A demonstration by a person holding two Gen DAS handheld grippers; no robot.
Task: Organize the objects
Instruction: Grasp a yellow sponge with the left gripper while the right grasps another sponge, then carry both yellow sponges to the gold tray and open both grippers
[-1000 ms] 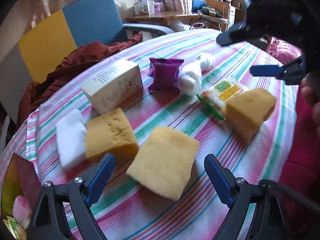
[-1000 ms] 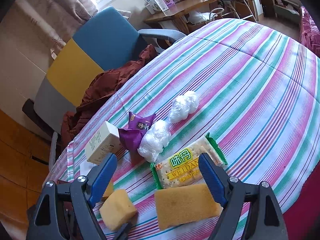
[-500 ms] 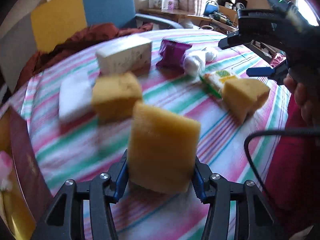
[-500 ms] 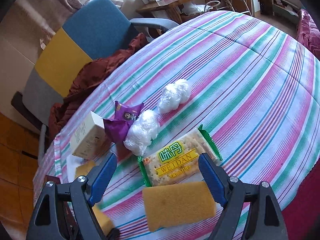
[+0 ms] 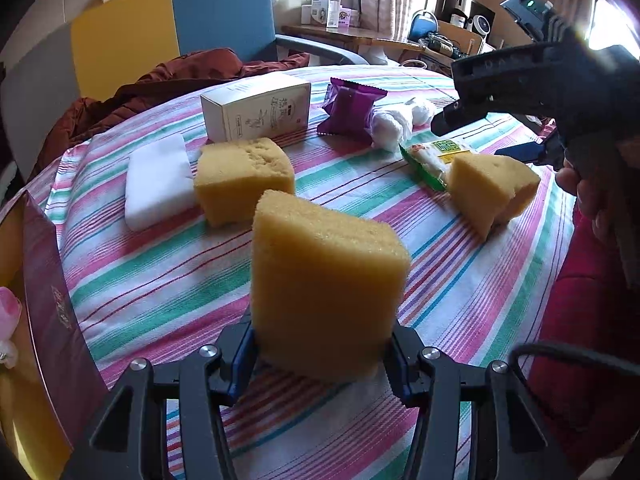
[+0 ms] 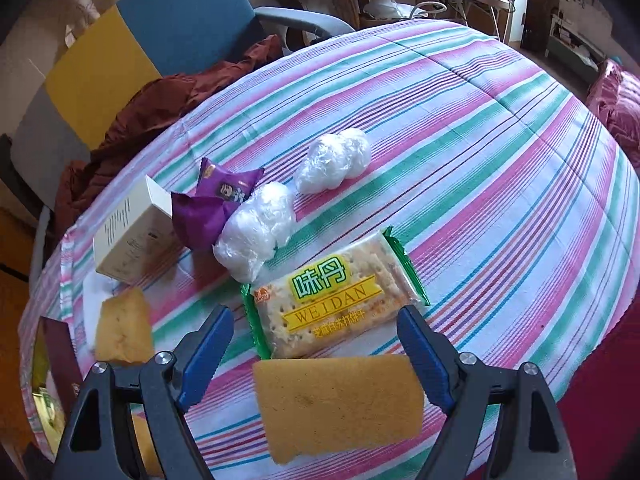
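Yellow sponge sits clamped in your left gripper; both blue pads press its sides and it stands tilted above the striped tablecloth. Your right gripper is released: its jaws stand wide, with a second yellow sponge lying flat on the cloth between them, touched by neither pad.

From the right wrist view, reference positions around that second sponge:
- At 12 o'clock, just beside it: the cracker packet.
- At 11 o'clock: two white plastic-wrapped bundles, one touching the purple snack pouch.
- At 10 o'clock: the white carton.
- At 9 o'clock: a third yellow sponge.

From the left wrist view, a white foam block lies touching the third sponge at its 9 o'clock. At 3 o'clock, a hand holds the right gripper's body.
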